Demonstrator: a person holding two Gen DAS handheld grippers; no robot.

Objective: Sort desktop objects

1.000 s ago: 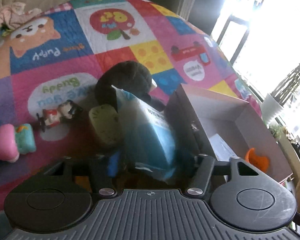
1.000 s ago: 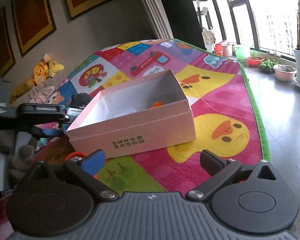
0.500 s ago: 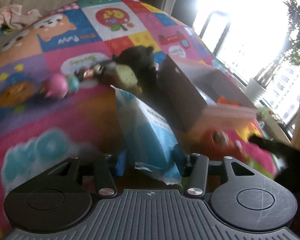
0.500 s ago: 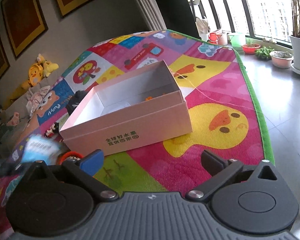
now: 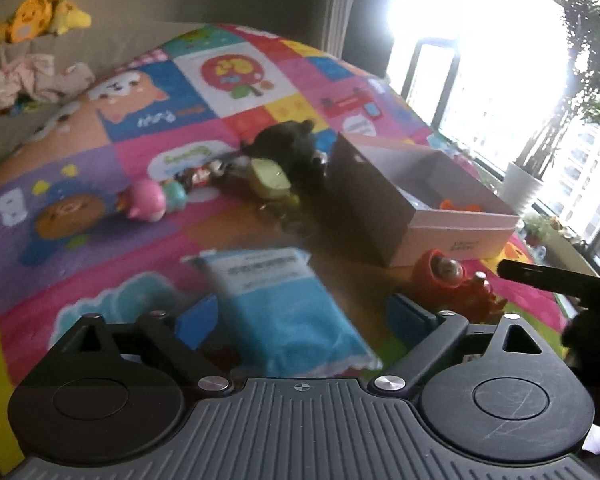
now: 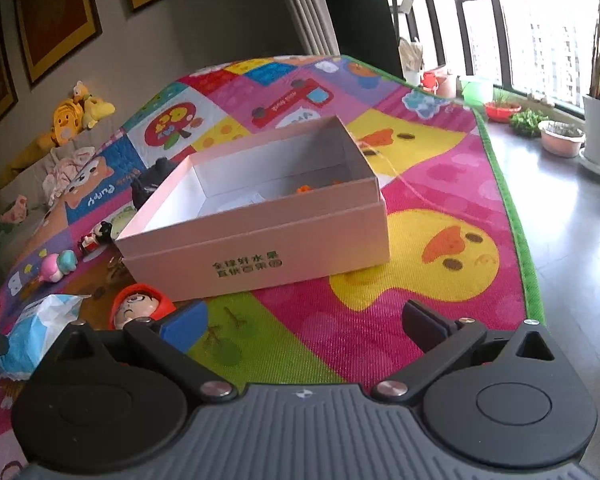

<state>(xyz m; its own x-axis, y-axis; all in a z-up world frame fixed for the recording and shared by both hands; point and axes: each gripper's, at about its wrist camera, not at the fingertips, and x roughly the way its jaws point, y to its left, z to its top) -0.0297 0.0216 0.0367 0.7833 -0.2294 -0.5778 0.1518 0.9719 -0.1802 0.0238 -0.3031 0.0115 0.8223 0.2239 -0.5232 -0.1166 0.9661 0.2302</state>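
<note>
Left wrist view. Left gripper (image 5: 306, 314): jaws opening, spread wide, blue pads clear of the blue tissue pack (image 5: 288, 304) that lies between them on the play mat (image 5: 100, 152). Pack blurred; long axis runs away from the camera, printed white end toward the pink box (image 5: 440, 216), crimped end toward the gripper. Red doll toy (image 5: 444, 276): just beside the box's near corner. Black plush (image 5: 292, 148), green squishy (image 5: 270, 178), small figurine (image 5: 198, 176) and pink-and-teal toy (image 5: 152, 202): in a row left of the box.

Right wrist view. Right gripper (image 6: 308, 320): jaws spread, nothing between them, over the mat in front of the box. Box (image 6: 260, 216): open, long side facing the camera, a small orange item (image 6: 303, 189) inside. Tissue pack (image 6: 40, 332): left of the box, well apart, beyond the red doll toy (image 6: 140, 308).
</note>
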